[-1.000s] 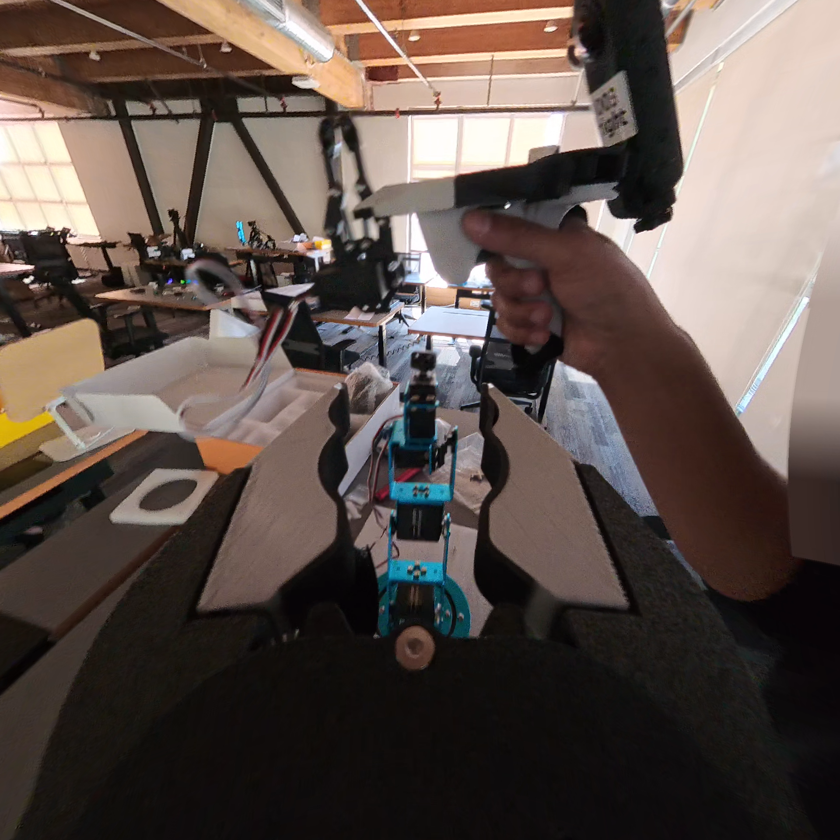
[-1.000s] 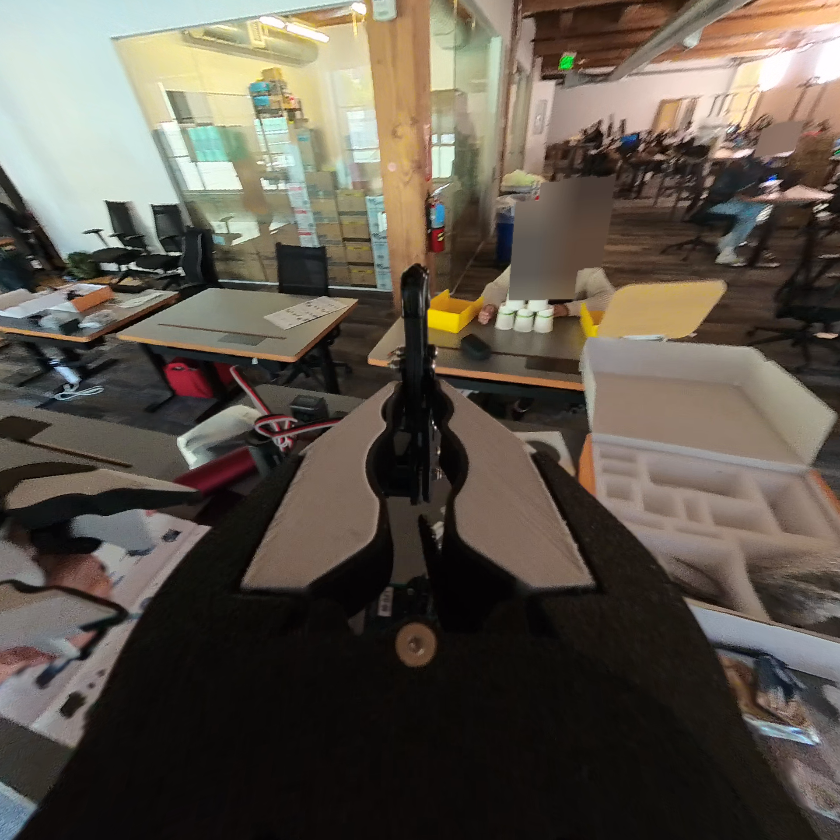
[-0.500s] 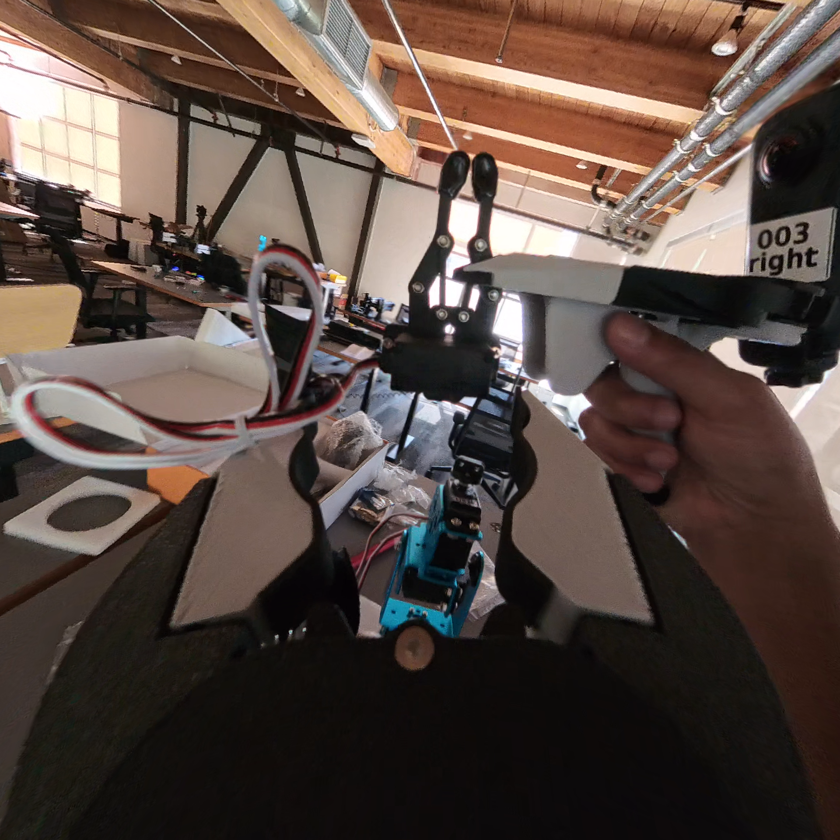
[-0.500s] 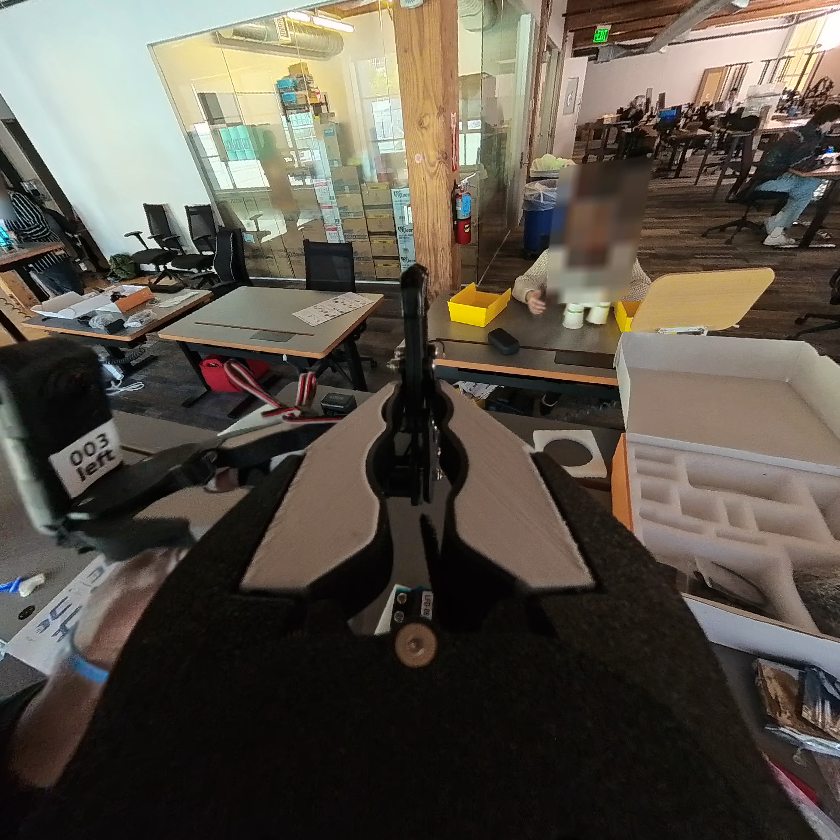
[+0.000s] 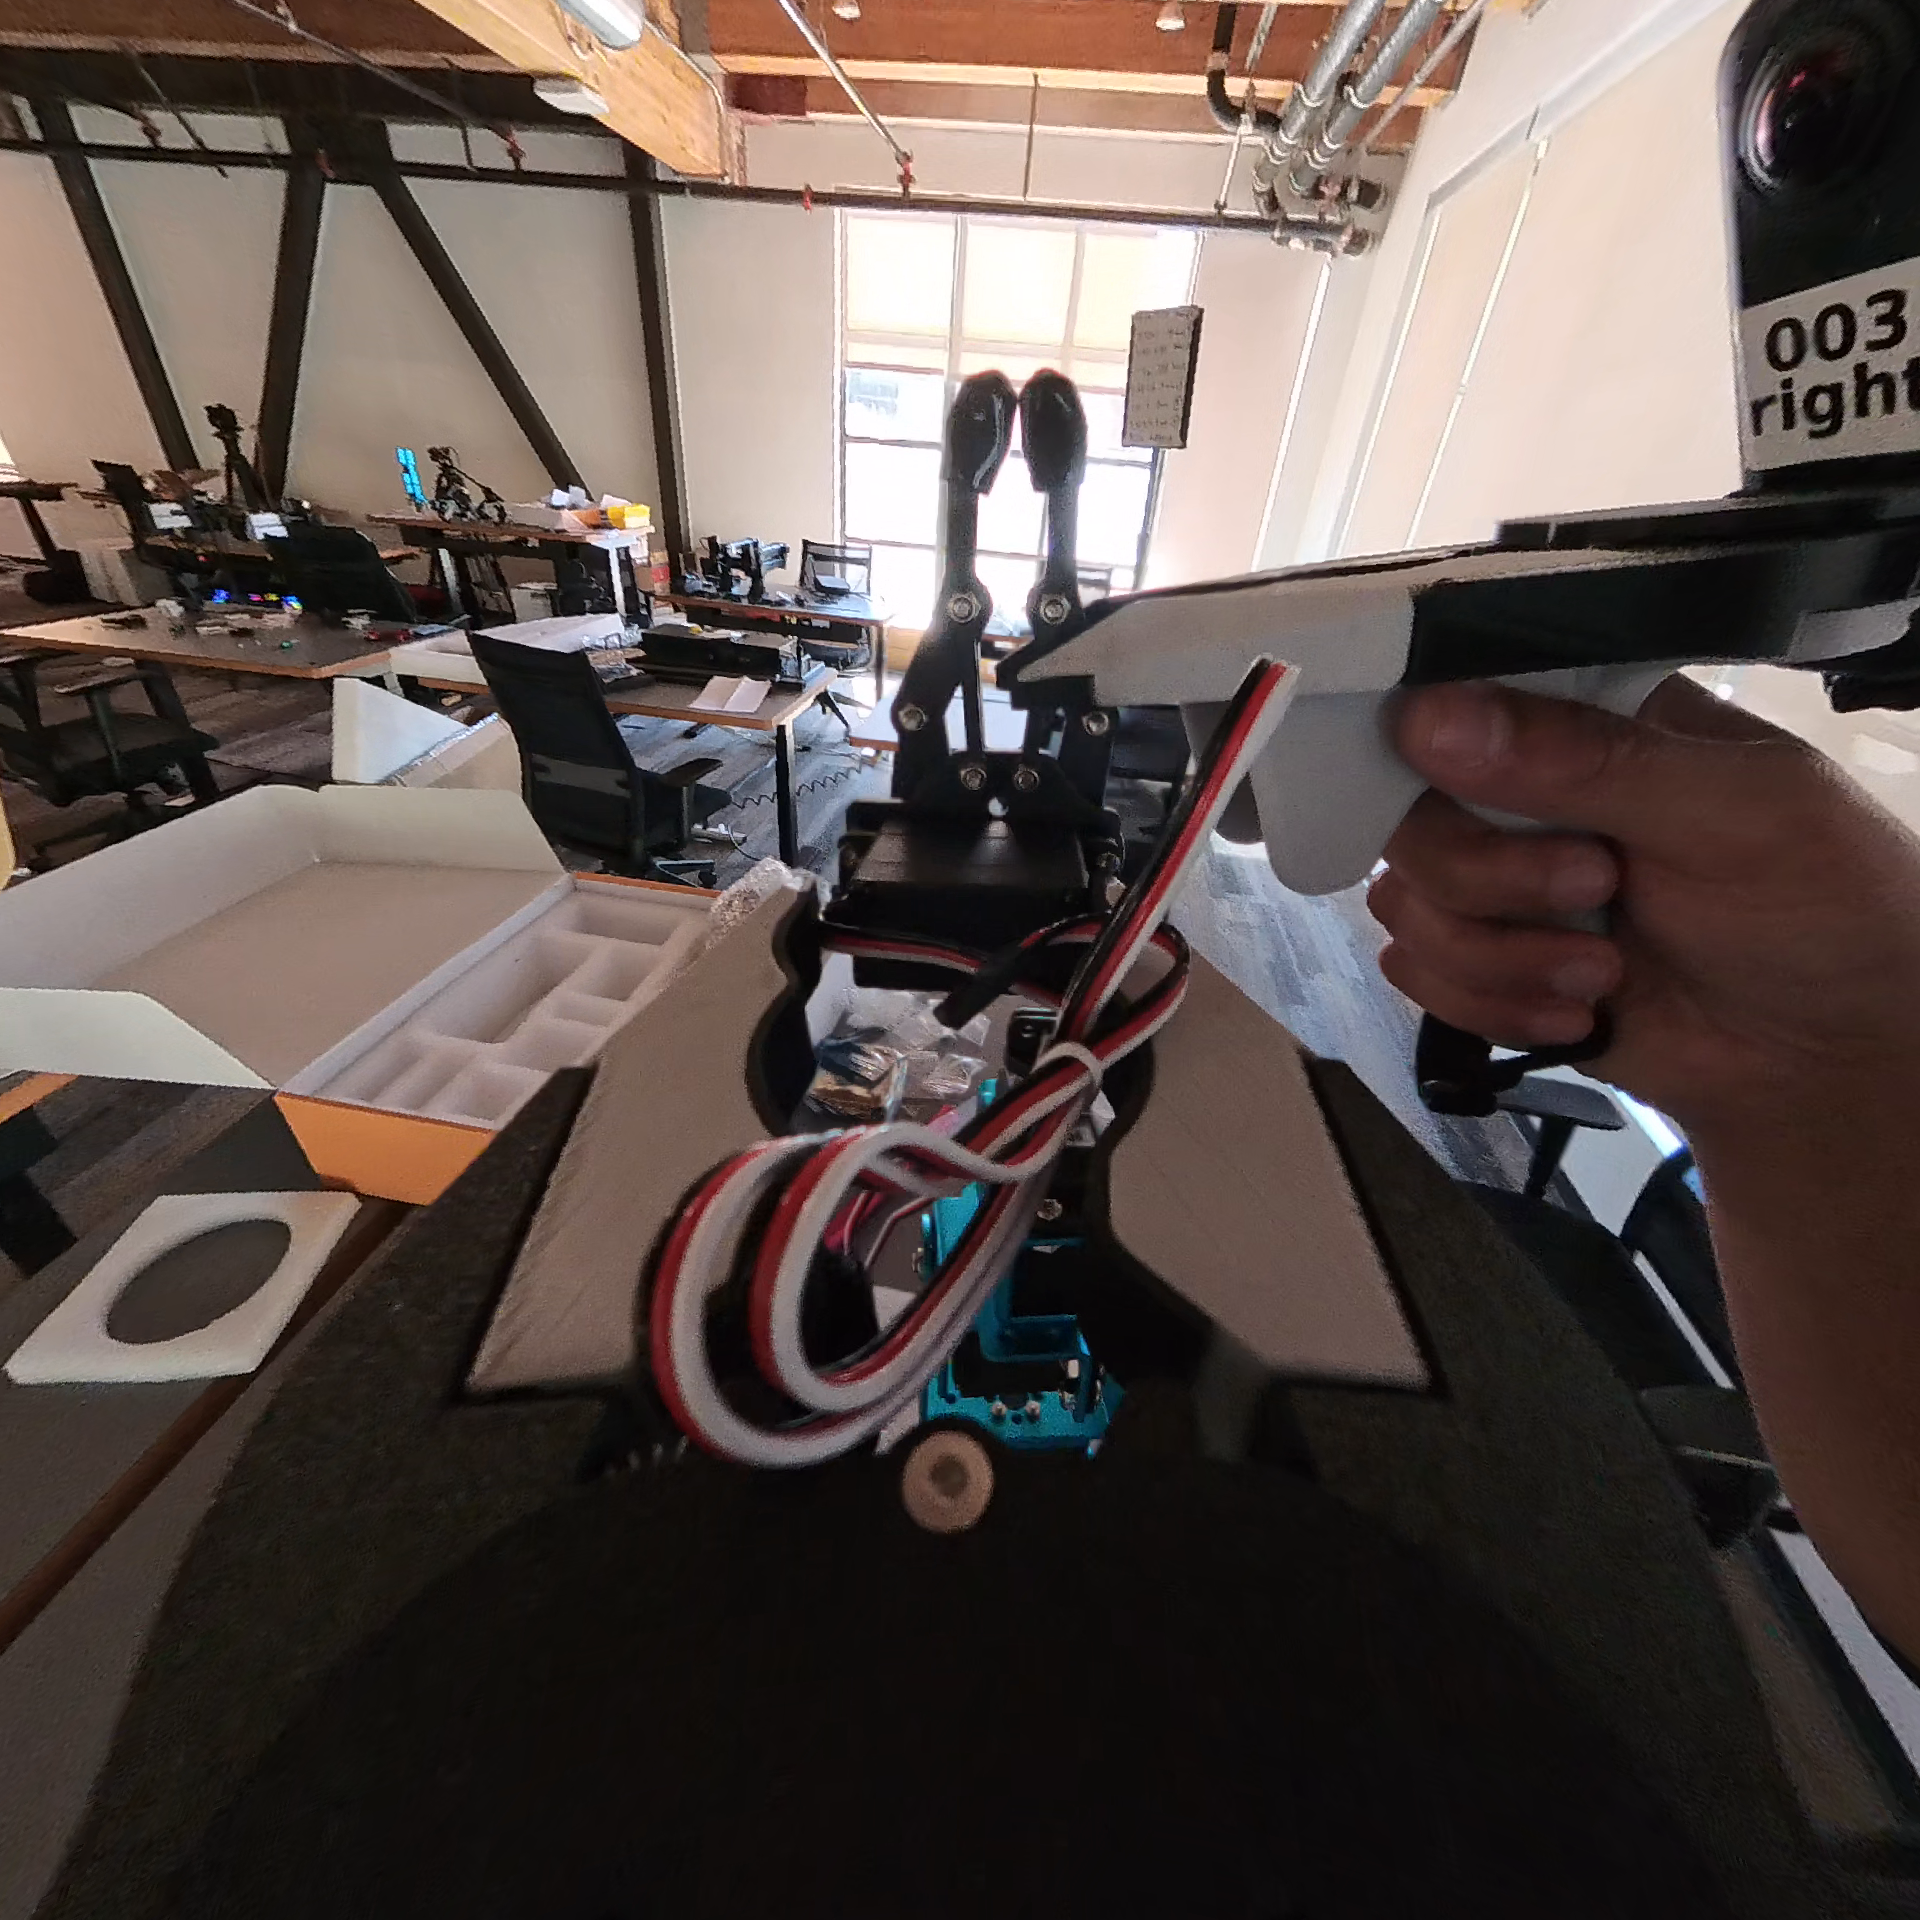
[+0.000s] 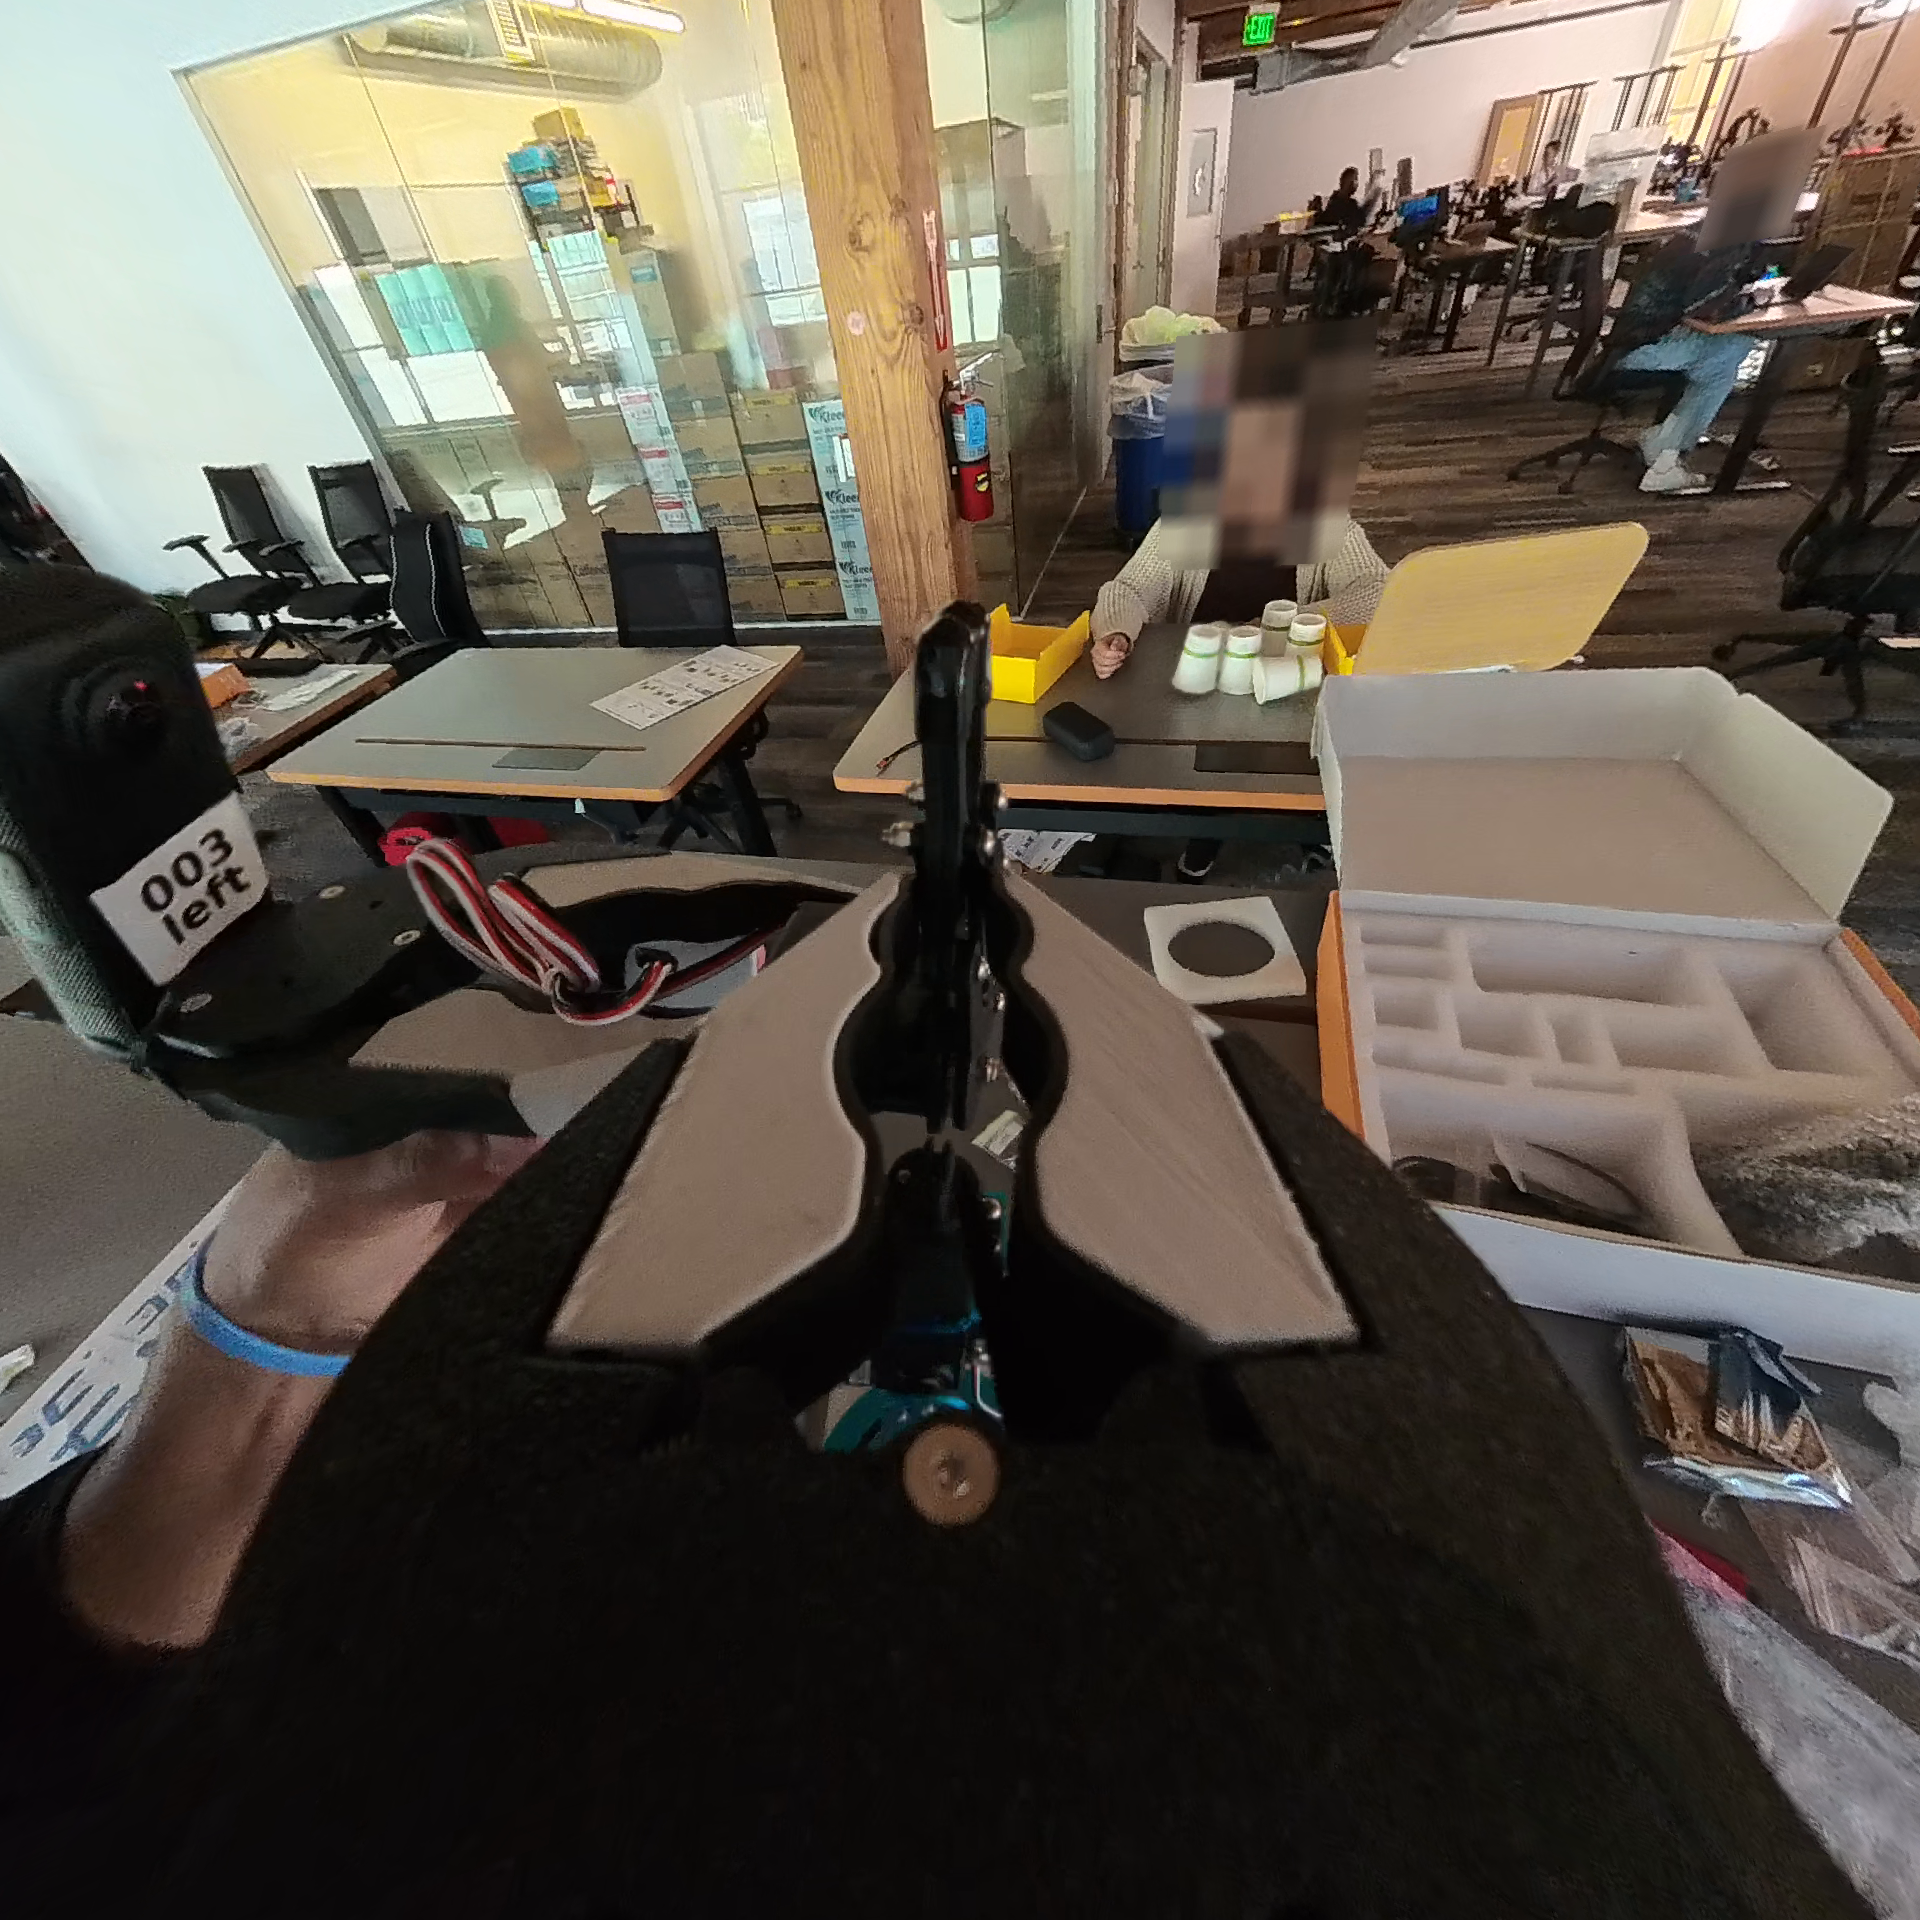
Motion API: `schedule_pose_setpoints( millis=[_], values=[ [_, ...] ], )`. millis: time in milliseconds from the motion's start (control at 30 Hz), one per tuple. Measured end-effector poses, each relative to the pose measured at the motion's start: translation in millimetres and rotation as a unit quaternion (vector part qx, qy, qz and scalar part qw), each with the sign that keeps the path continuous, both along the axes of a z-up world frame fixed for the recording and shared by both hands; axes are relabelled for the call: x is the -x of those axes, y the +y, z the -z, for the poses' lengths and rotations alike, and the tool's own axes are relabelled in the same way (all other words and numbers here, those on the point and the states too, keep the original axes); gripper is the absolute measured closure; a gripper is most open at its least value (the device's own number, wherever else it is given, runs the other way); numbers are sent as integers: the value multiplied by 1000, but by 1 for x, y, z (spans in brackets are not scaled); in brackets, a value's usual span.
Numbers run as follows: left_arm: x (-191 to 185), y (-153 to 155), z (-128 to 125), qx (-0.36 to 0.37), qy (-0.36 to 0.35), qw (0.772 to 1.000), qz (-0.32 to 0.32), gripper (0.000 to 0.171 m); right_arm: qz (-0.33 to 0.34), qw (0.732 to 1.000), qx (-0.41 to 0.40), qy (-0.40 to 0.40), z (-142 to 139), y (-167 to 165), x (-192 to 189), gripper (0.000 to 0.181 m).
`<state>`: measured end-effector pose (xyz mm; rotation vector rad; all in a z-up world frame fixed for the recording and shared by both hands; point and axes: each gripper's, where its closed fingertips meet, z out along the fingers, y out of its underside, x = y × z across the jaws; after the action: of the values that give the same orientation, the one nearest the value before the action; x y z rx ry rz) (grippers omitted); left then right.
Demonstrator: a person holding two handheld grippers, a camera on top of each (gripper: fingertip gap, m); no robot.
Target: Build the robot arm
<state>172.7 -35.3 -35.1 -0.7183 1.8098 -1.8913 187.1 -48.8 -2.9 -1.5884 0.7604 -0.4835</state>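
Black claw (image 6: pixel 951 831) is clamped mid-frame by R gripper (image 6: pixel 951 1049), kept upright above blue arm (image 5: pixel 1023 1340); L gripper (image 5: pixel 951 1039) is spread open, wires (image 5: pixel 883 1247) looped between.

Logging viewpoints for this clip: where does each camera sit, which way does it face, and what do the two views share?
Left wrist view: sits on the left gripper, looking along its open fingers at the black claw part and its wire bundle, a blue bracket assembly below; the right gripper and its hand enter from the right.
Right wrist view: sits on the right gripper, shut on the claw part, facing desks; the left gripper and a wrist show left.
Shared: claw part, wires, the foam-lined box.
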Motion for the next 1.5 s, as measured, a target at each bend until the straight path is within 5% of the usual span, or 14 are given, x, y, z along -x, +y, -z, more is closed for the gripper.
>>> schedule_pose_setpoints(
  millis=[1500],
  values=[
    [7,-5,11,-21,22,999,16,122,-32,999,20,12,10,-5,9,170]
  ],
)
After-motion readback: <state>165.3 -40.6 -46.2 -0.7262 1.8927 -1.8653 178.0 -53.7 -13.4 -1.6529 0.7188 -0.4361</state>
